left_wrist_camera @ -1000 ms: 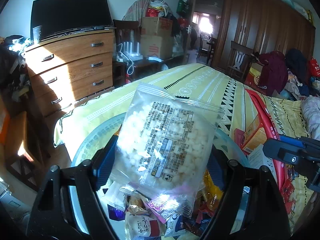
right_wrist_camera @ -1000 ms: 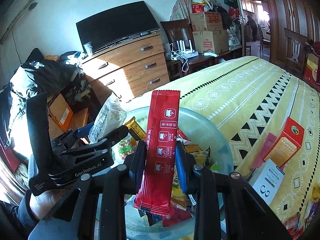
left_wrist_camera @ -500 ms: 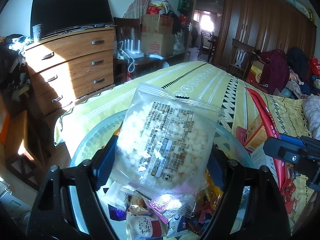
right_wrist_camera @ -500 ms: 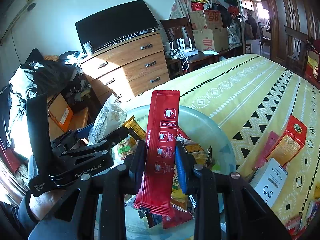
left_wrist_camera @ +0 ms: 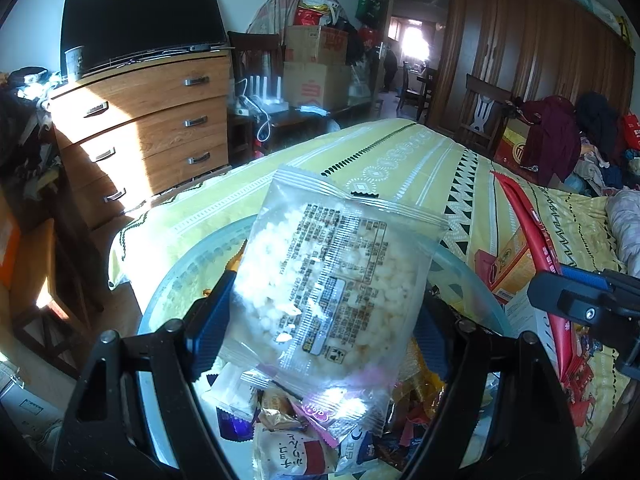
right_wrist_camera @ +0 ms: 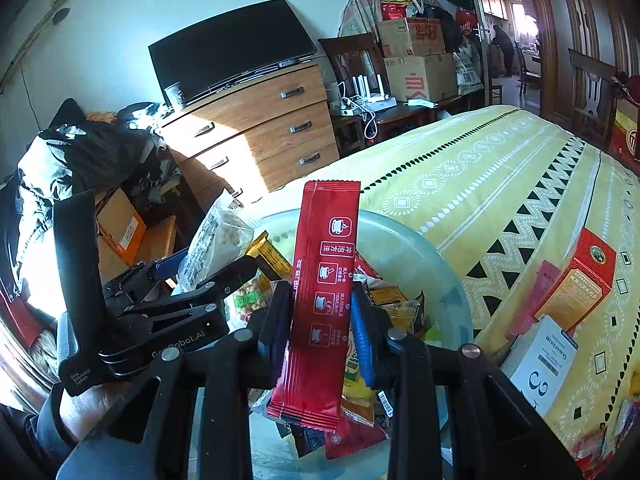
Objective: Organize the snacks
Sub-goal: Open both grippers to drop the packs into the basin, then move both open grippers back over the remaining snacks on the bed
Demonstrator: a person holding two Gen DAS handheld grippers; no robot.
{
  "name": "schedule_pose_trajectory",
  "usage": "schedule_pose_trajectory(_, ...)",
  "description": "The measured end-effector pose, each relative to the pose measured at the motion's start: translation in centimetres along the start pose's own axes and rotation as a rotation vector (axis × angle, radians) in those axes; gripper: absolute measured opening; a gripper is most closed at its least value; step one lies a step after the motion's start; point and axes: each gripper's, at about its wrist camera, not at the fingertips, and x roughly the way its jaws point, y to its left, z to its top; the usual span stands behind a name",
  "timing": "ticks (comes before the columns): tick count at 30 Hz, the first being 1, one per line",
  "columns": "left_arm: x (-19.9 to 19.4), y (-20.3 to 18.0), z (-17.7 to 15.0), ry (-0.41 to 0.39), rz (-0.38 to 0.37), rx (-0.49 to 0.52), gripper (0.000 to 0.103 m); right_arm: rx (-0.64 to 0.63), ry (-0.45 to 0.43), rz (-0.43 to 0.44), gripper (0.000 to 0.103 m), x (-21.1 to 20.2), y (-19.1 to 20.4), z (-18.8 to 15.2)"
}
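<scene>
Snacks sit heaped in a round pale-blue translucent plastic basin [left_wrist_camera: 180, 276] at the near end of a bed with a yellow patterned cover [left_wrist_camera: 400, 156].

Left wrist view: the left gripper [left_wrist_camera: 320, 320] has its 2 blue-padded jaws set wide, pressed on the side edges of a clear plastic bag of small white puffed pieces [left_wrist_camera: 336, 280]. The bag stands upright, printed label facing the camera, lifted above the pile, probably so it clears the other packets and can be carried out without dragging them along. At the right edge the right gripper [left_wrist_camera: 580, 304] shows in part beside a long red stick sachet [left_wrist_camera: 528, 232]; its jaws cannot be judged from this side.

Right wrist view: the right gripper's jaws stand narrow, clamped on the red sachet about halfway up its length, so both ends stick out and the packet stays upright over the basin. The grip looks balanced for that reason. A person's hand [right_wrist_camera: 92, 404] holds the left gripper to the left, the clear bag rising from it. On the bedcover to the right lie an orange-red carton [right_wrist_camera: 580, 280] and a white box [right_wrist_camera: 544, 364], just beside the basin, possibly sorted already.
</scene>
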Motion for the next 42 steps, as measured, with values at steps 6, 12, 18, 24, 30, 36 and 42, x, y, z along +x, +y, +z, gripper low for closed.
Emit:
schedule_pose_trajectory(6, 0.2, 0.2, -0.3, 0.011, 0.009, 0.001, 0.081, 0.004, 0.009, 0.005, 0.035, 0.6, -0.1, -0.3)
schedule_pose_trajectory(12, 0.4, 0.3, -0.3, 0.024, 0.019, -0.004, 0.082, 0.006, 0.015, 0.008, 0.035, 1.2, 0.1, -0.2)
schedule_pose_trajectory(18, 0.6, 0.4, -0.3, 0.043, 0.030, -0.002, 0.092, 0.022, 0.019, 0.013, 0.045, 1.2, 0.0, -0.3)
schedule_pose_trajectory(24, 0.6, 0.0, -0.2, 0.041, 0.036, 0.001, 0.099, 0.051, -0.001, -0.016, 0.067, 0.3, -0.7, -1.1)
schedule_pose_trajectory(30, -1.3, -2.8, 0.0, 0.000, 0.010, 0.056, 0.103, 0.087, -0.065, -0.104, 0.089, -3.7, -2.9, -3.4)
schedule_pose_trajectory(36, -5.6, -11.2, -1.7, -0.070, -0.201, 0.196, 0.103, 0.167, -0.163, -0.293, 0.098, -12.3, -7.4, -9.6)
schedule_pose_trajectory(42, -8.8, -22.5, -6.9, -0.026, -0.461, 0.397, 0.103, 0.352, -0.171, -0.524, 0.103, -20.9, -14.3, -19.1)
